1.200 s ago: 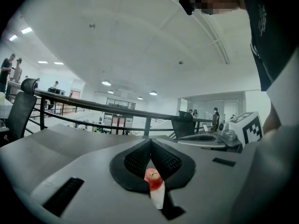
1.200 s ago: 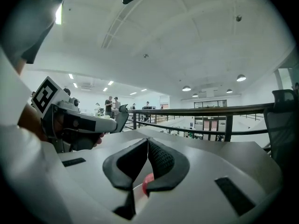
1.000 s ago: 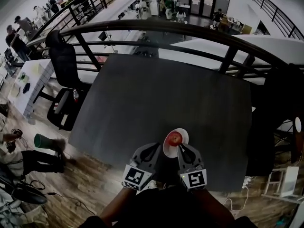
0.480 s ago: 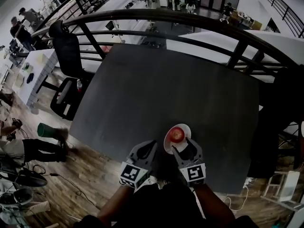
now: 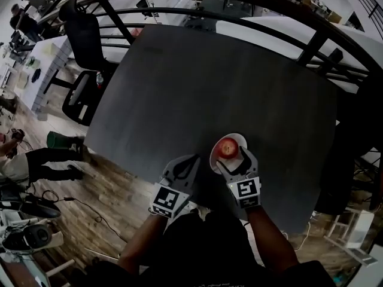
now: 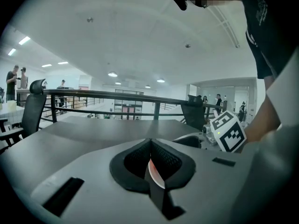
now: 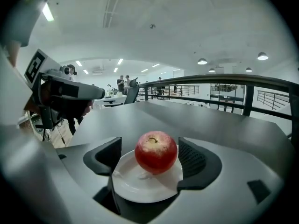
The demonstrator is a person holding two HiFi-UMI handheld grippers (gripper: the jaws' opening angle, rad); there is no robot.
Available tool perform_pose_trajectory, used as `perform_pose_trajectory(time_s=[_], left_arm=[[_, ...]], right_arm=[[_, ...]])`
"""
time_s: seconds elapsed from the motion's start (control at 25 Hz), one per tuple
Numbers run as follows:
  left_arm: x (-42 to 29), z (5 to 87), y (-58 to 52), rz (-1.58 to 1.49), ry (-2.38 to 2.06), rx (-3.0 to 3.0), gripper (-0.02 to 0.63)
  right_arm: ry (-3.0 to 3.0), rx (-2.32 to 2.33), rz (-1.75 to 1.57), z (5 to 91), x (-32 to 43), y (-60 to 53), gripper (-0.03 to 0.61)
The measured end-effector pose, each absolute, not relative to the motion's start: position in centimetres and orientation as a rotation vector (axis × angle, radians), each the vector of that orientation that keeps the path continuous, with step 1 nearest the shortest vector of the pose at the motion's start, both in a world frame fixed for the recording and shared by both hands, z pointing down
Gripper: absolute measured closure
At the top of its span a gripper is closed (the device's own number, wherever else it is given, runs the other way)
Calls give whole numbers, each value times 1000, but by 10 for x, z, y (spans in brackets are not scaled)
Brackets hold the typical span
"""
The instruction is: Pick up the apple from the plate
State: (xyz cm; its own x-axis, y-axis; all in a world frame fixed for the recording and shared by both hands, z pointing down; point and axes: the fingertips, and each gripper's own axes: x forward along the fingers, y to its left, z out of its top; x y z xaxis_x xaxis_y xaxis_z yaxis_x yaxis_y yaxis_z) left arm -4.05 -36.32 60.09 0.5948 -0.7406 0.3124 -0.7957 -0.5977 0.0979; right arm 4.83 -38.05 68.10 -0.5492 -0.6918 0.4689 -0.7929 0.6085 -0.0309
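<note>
A red apple [image 5: 227, 147] sits on a small white plate [image 5: 237, 139] near the front edge of the dark grey table [image 5: 197, 88]. In the right gripper view the apple [image 7: 156, 151] rests upright on the plate [image 7: 140, 185], between the jaws of my right gripper [image 7: 150, 155]. Those jaws are opening, and gaps show between the pads and the apple's sides. My right gripper [image 5: 231, 158] reaches over the plate's near rim. My left gripper [image 5: 190, 161] hangs left of the plate, its jaws [image 6: 150, 143] shut, with only a thin red and white sliver showing in the slit.
A dark metal railing [image 5: 311, 40] runs along the table's far side. A black office chair [image 5: 84, 46] stands at the back left. Wooden floor [image 5: 102, 208] lies below the table's front edge. Several people [image 5: 24, 5] are far off at the left.
Both grippers have come down toward the table. The right gripper's jaws have gone from shut to open and now flank the apple. The left gripper stays shut.
</note>
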Motion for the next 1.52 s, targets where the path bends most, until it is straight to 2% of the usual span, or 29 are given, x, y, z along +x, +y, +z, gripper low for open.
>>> perform_pose_trajectory(time_s=[0.76,1.2,1.52], left_arm=[[-51,635,-365,517,-1317,2548,591],[-47,641,-371,567,-1300,2584,591],[-45,637,-369,608,-1278,2629,591]], right_arm=[[-2354,1120,375,727,45,-407,187],[-2376,1059,382,729,42,-410,187],[-2411,1054,355,699,40,-413,187]])
